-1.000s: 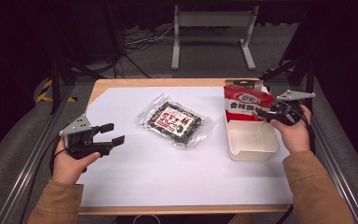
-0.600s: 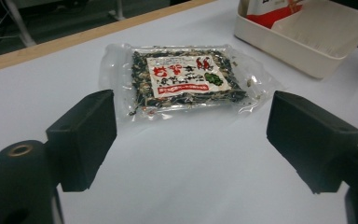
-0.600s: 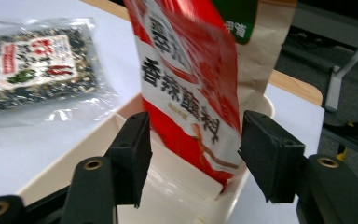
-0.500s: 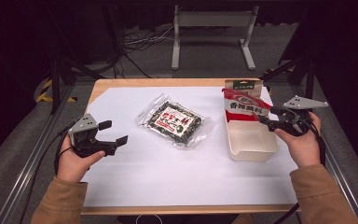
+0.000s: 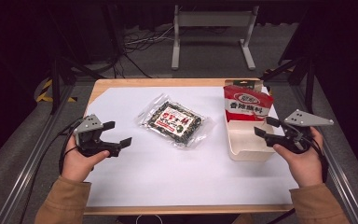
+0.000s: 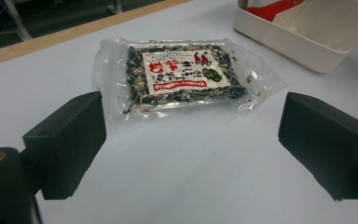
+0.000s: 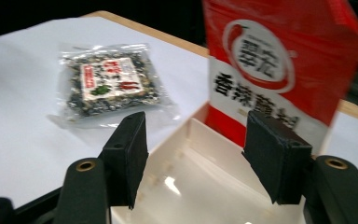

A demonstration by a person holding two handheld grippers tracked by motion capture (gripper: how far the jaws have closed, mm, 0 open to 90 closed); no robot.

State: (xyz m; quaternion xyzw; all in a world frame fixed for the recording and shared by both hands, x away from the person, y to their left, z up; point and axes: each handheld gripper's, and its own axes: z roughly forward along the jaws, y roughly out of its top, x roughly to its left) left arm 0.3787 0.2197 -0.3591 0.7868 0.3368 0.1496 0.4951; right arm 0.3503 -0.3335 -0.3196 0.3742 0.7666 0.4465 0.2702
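White sheet (image 5: 168,177) covers the wooden table. Clear packet of dark dried mix (image 5: 176,122), red-and-white label up, lies flat near the middle of the sheet, angled. To its right stands a cream open tray (image 5: 242,151); a red pouch (image 5: 246,103) stands upright at the tray's far end, leaning against the back wall, printed face toward the person.

Left gripper (image 5: 117,135) sits low at the sheet's left edge, held in the left hand (image 5: 77,163). Jaws have just been opening and stand wide, nothing between them. Its own view looks across bare sheet at the packet (image 6: 182,77), well apart.

Right gripper (image 5: 265,127) hangs by the tray's right rim, in the right hand (image 5: 303,161). Jaws have just been opening, spread wide, empty. In the right gripper view they frame the tray's interior (image 7: 205,186), with the red pouch (image 7: 275,70) close beyond, not touching.
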